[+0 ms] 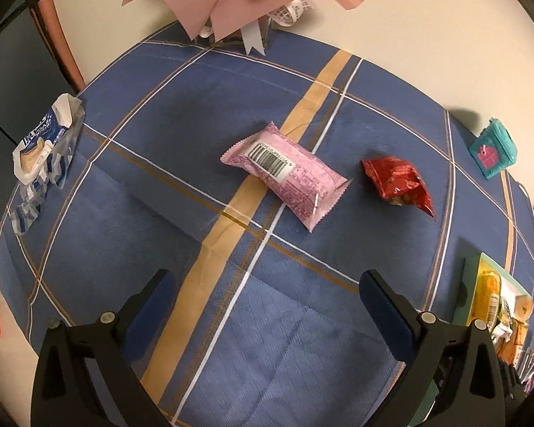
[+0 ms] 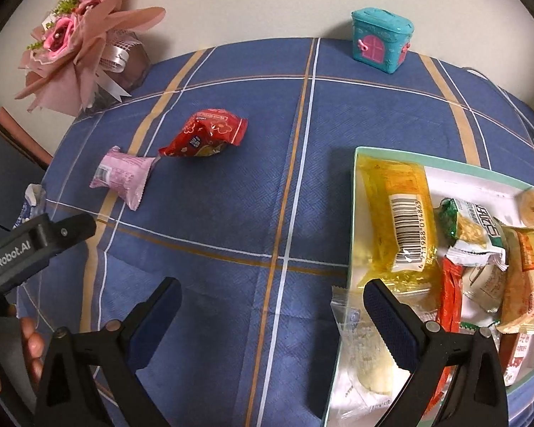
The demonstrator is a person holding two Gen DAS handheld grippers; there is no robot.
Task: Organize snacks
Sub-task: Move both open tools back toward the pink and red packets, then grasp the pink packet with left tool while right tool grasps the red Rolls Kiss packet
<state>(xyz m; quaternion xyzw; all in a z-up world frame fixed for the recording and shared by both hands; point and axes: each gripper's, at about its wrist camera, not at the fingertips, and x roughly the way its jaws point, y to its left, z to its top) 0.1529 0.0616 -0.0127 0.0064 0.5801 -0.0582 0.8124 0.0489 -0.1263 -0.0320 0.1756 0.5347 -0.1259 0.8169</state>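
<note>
Pink snack pack (image 1: 284, 170) and red packet (image 1: 397, 183) lie unobstructed before both released grippers (image 1: 263, 291) (image 2: 272, 299).

Right tool (image 2: 272, 311) hangs over the blue plaid tablecloth (image 2: 231, 195) with jaws spread wide, nothing between them. The pale green tray (image 2: 352, 213) on the right is packed with snacks, a yellow packet (image 2: 395, 210) at its left side. Further back a red snack bag (image 2: 206, 135) and a pink wrapped bar (image 2: 122, 176) lie just beside each other, and a teal toy house (image 2: 381, 39) sits by the wall
</note>
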